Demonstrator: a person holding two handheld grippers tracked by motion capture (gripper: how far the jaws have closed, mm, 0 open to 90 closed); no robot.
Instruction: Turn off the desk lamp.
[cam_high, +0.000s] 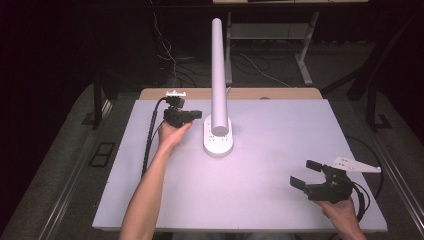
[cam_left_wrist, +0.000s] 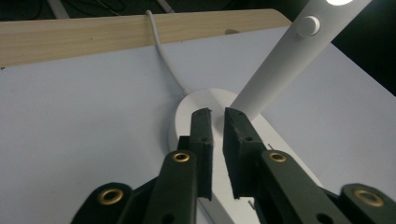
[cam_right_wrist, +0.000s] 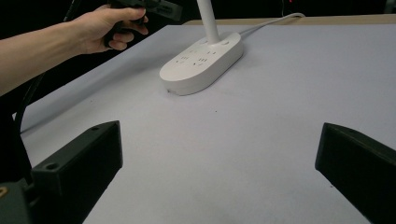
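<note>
A white desk lamp stands at the middle back of the table: a tall stem (cam_high: 218, 75) rising from an oval base (cam_high: 218, 143) with sockets in its top. My left gripper (cam_high: 199, 115) reaches the base's left side from the left. In the left gripper view its jaws (cam_left_wrist: 217, 113) stand almost together, a thin slit between them and nothing in it, over the base (cam_left_wrist: 180, 122) by the foot of the stem (cam_left_wrist: 280, 65). My right gripper (cam_high: 300, 172) rests near the front right edge, open and empty (cam_right_wrist: 219, 140), pointing at the base (cam_right_wrist: 201, 65).
A white mat (cam_high: 280, 130) covers the table, with a strip of bare wood (cam_high: 250, 93) behind it. The lamp's white cord (cam_left_wrist: 163, 56) runs off the base over that wooden edge. Dark floor, cables and desk legs (cam_high: 302, 60) lie beyond.
</note>
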